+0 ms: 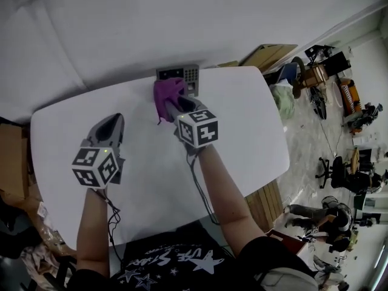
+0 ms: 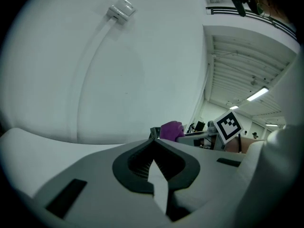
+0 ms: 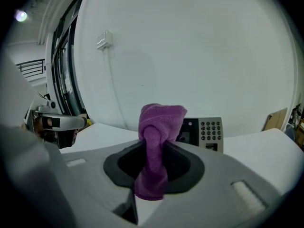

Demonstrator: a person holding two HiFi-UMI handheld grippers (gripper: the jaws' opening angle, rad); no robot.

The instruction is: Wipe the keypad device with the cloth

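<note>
Cloth at the keypad, wipe not yet begun

Lower left of head view: left gripper [image 1: 113,121], jaws together on nothing, idle over white table [image 1: 242,126]. Centre: right gripper [image 1: 174,109] clamped on bunched purple cloth [image 1: 165,94], just in front of keypad device [image 1: 185,76] at table's far edge, upper centre. Contact unclear. Likely step: approach. Next: press cloth onto keys and sweep across, lightly enough not to shove the device.

wall [image 1: 182,23]: plain white, 12 o'clock | table [image 1: 242,120]: white, rounded corners, centre | floor [image 1: 309,150]: pale, speckled, 3 o'clock | office chair [image 1: 336,171]: black, 4 o'clock | cardboard box [image 1: 12,156]: 9 o'clock | wooden board [image 1: 267,54]: 1 o'clock | ceiling light [image 2: 257,94]: lit strip
</note>
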